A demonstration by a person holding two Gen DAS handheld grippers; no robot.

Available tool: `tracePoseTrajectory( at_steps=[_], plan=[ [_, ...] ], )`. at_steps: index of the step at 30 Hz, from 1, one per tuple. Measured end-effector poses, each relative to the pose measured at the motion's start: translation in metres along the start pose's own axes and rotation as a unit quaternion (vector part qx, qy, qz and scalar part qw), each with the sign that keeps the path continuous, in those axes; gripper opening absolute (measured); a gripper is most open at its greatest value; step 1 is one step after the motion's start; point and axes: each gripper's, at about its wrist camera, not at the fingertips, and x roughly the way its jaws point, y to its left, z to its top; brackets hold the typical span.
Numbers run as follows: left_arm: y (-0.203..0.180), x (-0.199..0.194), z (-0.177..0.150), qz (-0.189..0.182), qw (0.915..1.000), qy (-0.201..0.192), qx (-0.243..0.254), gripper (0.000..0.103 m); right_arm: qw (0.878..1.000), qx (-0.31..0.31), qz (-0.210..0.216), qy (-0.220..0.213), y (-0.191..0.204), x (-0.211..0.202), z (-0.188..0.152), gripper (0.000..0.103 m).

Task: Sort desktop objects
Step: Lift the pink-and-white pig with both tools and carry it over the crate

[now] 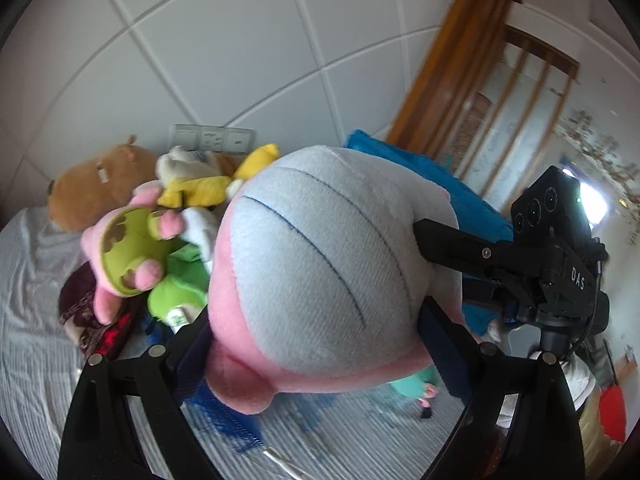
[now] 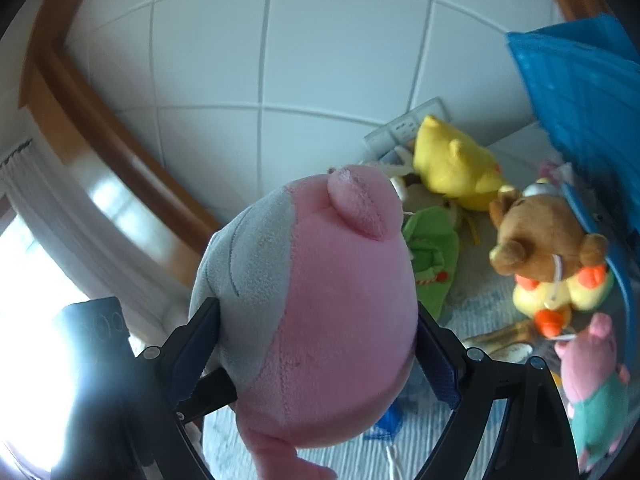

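Note:
A big round pink and pale-blue plush is held in the air by both grippers. My left gripper is shut on its sides. My right gripper is shut on it too, and shows in the left wrist view pressing into the plush from the right. In the right wrist view the plush shows its pink side and a small flap. The left gripper's black finger touches its lower left. A pile of plush toys lies beyond.
Pile in the left wrist view: brown plush, yellow plush, pink-and-green plush, green plush. A blue basket stands at the right, with a brown bear and a pink pig. Tiled wall behind, striped cloth below.

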Motion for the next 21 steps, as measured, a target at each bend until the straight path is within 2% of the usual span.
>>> tracePoseTrajectory(
  at_steps=[5, 11, 16, 21],
  plan=[
    [0.008, 0.005, -0.005, 0.058, 0.9968, -0.026, -0.049, 0.095, 0.997, -0.036, 0.044, 0.055, -0.007, 0.037, 0.016, 0.09],
    [-0.013, 0.009, -0.012, 0.125, 0.9849, -0.062, -0.102, 0.095, 0.984, -0.085, 0.1, 0.119, -0.019, 0.058, 0.039, 0.09],
    [-0.041, 0.009, -0.012, 0.156, 0.9781, -0.079, -0.114, 0.095, 0.975, -0.107, 0.132, 0.142, -0.026, 0.048, 0.05, 0.09],
    [-0.052, 0.008, -0.012, 0.153, 0.977, -0.089, -0.119, 0.095, 0.972, -0.121, 0.14, 0.144, -0.024, 0.032, 0.054, 0.09]
  ],
)
